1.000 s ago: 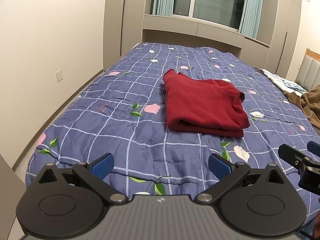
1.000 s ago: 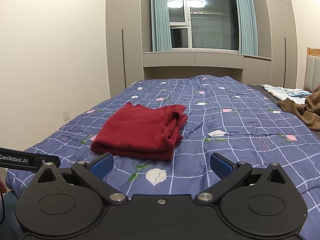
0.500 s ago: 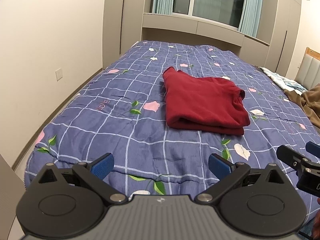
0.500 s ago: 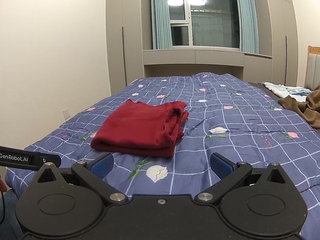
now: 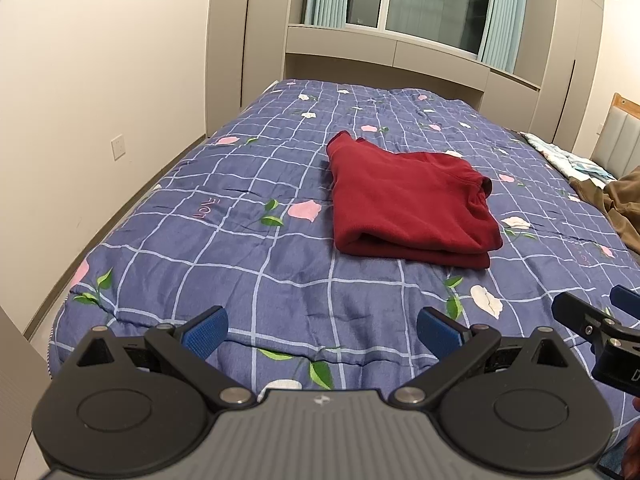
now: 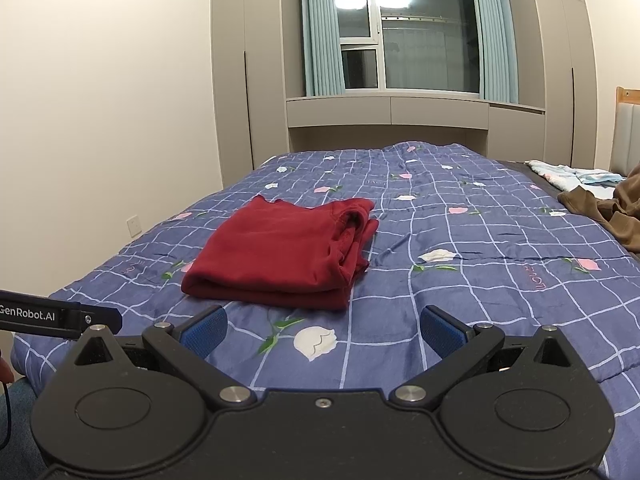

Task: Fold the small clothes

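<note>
A dark red garment (image 5: 408,204) (image 6: 280,252) lies folded into a flat rectangle on the blue checked quilt (image 5: 248,232) (image 6: 480,280) of a bed. My left gripper (image 5: 322,330) is open and empty, held over the quilt's near edge, short of the garment. My right gripper (image 6: 324,332) is open and empty too, just in front of the garment's folded edge. In the left wrist view the right gripper's finger shows at the right edge; the left gripper's arm shows at the left edge of the right wrist view.
A brown garment (image 6: 616,216) and a pale patterned cloth (image 6: 568,172) lie at the bed's right side by the headboard (image 5: 624,136). Cabinets and a curtained window (image 6: 408,32) stand beyond the bed. A wall runs along the left.
Both grippers have drawn back and lifted a little from the folded red garment, staying open. The garment has not moved.
</note>
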A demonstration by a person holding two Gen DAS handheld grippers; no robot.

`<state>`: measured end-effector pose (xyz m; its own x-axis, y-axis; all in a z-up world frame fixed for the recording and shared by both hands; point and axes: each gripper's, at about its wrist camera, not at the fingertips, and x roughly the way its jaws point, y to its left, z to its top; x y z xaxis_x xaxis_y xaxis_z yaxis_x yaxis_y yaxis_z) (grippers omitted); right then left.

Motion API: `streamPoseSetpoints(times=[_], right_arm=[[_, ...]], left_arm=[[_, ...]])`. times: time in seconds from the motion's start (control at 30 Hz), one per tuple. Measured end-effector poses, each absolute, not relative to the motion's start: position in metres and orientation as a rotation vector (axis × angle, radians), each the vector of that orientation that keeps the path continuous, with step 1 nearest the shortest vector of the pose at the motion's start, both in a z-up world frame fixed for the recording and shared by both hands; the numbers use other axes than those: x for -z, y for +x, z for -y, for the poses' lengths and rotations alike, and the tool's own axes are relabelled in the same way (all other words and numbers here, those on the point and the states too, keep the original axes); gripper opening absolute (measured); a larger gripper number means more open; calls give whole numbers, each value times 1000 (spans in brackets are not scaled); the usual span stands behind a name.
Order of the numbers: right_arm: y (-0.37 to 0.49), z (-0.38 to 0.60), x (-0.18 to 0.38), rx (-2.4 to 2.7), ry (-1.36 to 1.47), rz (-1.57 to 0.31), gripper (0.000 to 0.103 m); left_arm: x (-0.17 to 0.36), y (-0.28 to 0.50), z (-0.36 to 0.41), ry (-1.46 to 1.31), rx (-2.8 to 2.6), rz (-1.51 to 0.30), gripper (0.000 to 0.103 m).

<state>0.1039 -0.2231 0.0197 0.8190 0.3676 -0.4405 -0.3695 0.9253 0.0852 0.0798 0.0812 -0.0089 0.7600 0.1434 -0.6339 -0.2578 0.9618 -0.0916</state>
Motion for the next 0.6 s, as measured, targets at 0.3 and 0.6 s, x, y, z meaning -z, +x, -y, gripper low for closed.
streamPoseSetpoints(times=[0.3,0.6], right_arm=[[104,225,-18,-394,-1,-472,102],[105,225,-18,-393,-1,-473,102]], left_arm=[[10,80,-82,-178,-219,-676,102],[13,80,-82,-177,-219,-680,102]])
